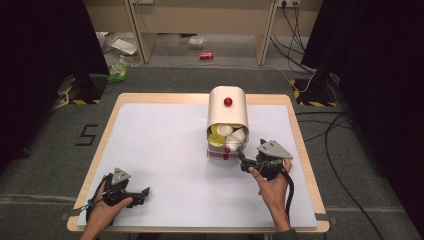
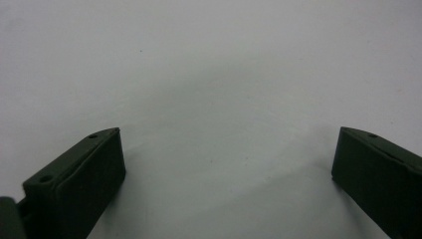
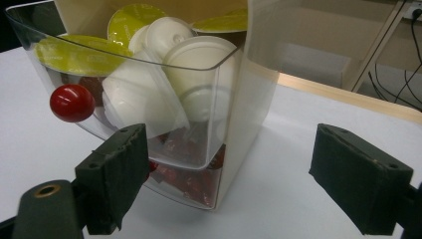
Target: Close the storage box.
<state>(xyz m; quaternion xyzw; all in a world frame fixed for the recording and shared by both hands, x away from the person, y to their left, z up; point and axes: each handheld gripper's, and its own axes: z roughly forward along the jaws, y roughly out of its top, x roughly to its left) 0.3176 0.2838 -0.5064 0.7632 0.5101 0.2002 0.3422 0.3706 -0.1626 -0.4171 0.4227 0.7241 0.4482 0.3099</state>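
Reaching toward a clear drawer of capsules, the right tool [image 1: 243, 163] sits just in front of the dispenser [image 1: 228, 112] while the left tool [image 1: 145, 191] rests well apart at the near left of the surface [image 1: 160, 145].

Nearest the person, the left tool lies low over bare white surface, its jaws spread wide with nothing between them, as the left gripper view shows. Farther in, the right tool is held by a hand [image 1: 272, 187] at the near right, jaws also wide open and gripping nothing; in the right gripper view they flank the near corner of the clear drawer [image 3: 149, 124], not touching it as far as can be seen. That drawer is tilted open, holding white and green-lidded capsules [image 3: 199, 74], with a red knob [image 3: 72, 103] on its front. Behind it rises the cream dispenser body, near the surface's far edge.
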